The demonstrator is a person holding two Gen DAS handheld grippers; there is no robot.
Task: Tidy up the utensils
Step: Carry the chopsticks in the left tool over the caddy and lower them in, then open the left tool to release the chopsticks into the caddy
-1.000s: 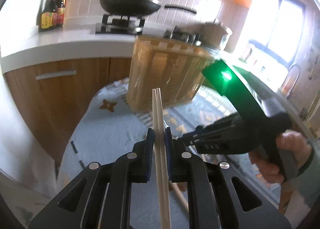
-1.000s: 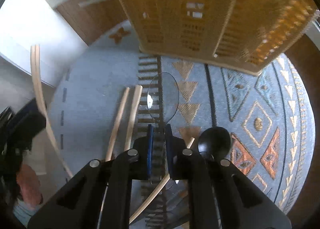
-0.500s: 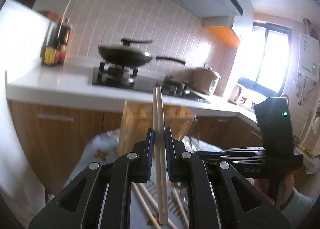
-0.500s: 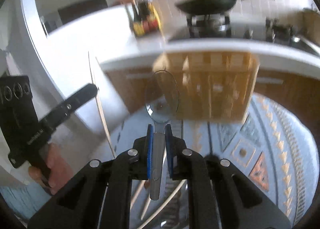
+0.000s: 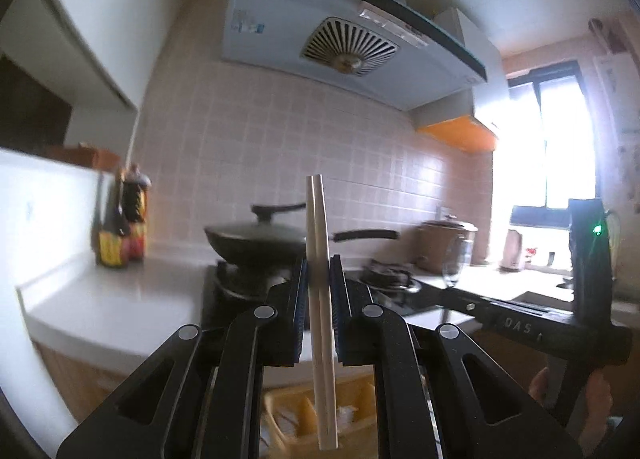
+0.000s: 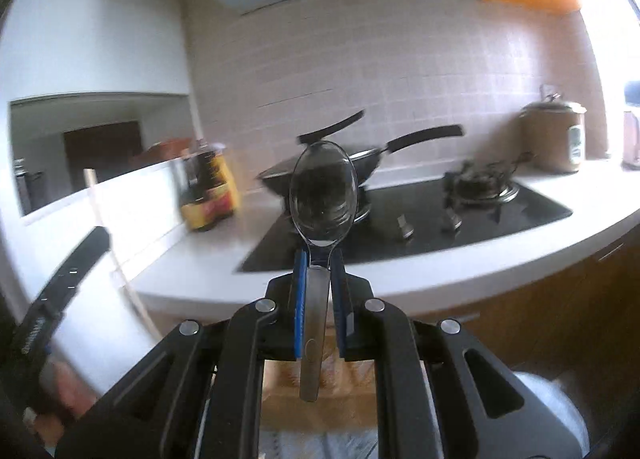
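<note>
A home kitchen with pink wall tiles, a white countertop [image 6: 460, 271] and a range hood [image 5: 344, 47] above a black gas hob [image 6: 440, 219]. A dark wok [image 5: 256, 245] sits on the left burner, two sauce bottles [image 5: 120, 235] stand on the counter to its left, and a brown rice cooker [image 6: 554, 137] stands to the right near a bright window.

The left gripper [image 5: 319, 291] is raised and points toward the hob. Its blue-padded jaws are pressed closed on a pair of pale wooden chopsticks [image 5: 320, 299], which stand upright side by side, tips above the jaws and lower ends hanging below them. Directly beneath, blurred at the bottom of the left view, is a yellowish slatted utensil basket [image 5: 288, 419] with dividers inside.

The right gripper [image 6: 319, 291] is also raised. Its jaws are clamped on the handle of a metal spoon [image 6: 323, 195], held upright with the bowl on top. The wooden basket [image 6: 360, 391] shows below it, between the gripper's arms.

Judged from this: both utensils are picked up and carried above the basket, but neither is in it yet. What remains is to lower each into a compartment and let go. Whether other utensils remain to be sorted, or what the basket already holds, cannot be told; its contents are too blurred.
</note>
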